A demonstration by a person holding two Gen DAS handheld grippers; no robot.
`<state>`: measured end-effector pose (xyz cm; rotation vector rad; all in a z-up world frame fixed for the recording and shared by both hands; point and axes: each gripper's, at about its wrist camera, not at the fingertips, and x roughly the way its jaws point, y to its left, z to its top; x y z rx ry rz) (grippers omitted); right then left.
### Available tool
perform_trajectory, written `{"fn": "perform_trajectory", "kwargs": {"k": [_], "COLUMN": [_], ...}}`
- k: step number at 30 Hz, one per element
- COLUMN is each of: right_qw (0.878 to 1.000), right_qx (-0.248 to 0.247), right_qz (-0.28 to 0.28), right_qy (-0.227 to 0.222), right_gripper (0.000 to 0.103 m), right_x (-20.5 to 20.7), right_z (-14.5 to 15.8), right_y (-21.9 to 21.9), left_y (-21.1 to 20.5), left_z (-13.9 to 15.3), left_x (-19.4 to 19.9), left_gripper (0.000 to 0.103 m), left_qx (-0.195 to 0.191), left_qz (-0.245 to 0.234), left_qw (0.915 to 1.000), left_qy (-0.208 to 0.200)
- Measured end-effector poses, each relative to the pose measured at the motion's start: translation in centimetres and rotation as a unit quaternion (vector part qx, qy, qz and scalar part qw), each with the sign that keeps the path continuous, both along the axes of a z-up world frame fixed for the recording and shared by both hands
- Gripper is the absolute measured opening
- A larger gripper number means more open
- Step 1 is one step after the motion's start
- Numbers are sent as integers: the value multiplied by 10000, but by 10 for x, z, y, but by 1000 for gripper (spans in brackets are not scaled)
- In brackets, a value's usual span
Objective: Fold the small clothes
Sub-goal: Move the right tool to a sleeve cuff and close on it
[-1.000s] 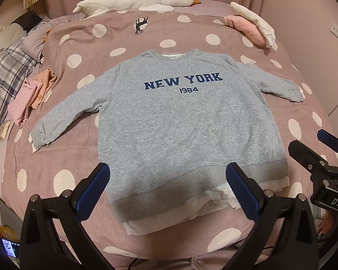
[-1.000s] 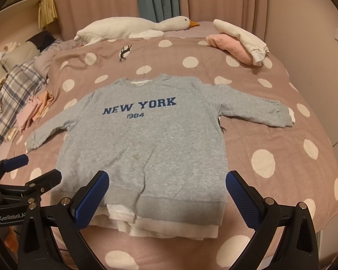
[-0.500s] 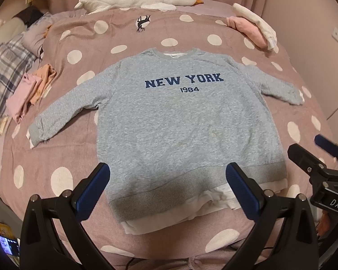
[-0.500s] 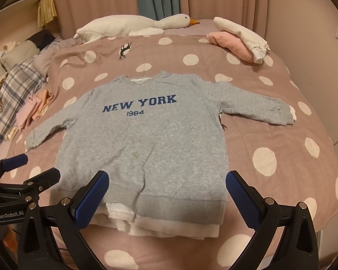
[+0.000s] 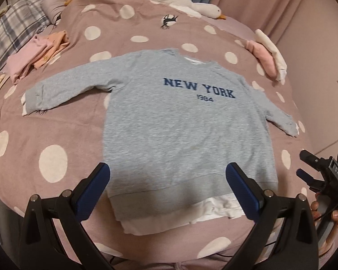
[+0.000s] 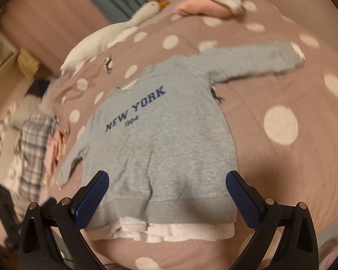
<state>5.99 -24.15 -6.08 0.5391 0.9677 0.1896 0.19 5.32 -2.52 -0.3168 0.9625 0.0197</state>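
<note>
On the bedspread (image 5: 56, 135) the sweatshirt (image 5: 187, 135) lies flat, collar away, hem toward both grippers' wide-apart fingers (image 5: 243, 193).

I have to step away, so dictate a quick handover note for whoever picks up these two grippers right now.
Left gripper: open, empty, above the near hem of the grey sweatshirt.
Right gripper: open, empty, also above the hem; its view is blurred.
The sweatshirt lies flat, face up, on the polka-dot bedspread, both sleeves spread out and a white layer showing below the hem.
Folded pink and orange clothes lie on the left side of the bed.
Done: sweatshirt laid out.
Left: every fold; nothing gripped yet.
</note>
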Motion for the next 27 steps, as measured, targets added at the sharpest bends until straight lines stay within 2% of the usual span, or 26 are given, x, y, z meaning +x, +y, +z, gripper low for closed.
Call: {"fn": "perform_trajectory", "kwargs": {"k": [11, 17, 27], "right_qw": [9960, 9945, 9916], "right_qx": [32, 97, 260], "right_qz": [-884, -1042, -1260], "right_qy": [156, 43, 122], "right_gripper": [102, 102, 102], "right_x": [13, 22, 40], "right_z": [-15, -19, -32], "right_y": [-52, -70, -101], "left_y": [23, 22, 8], "left_z": [-9, -9, -15], "left_x": [3, 11, 35], "left_gripper": [103, 103, 103], "left_qx": [-89, -165, -159], "left_qz": [283, 242, 64], "left_qw": [9996, 9996, 9998], "left_qy": [32, 29, 127]}}
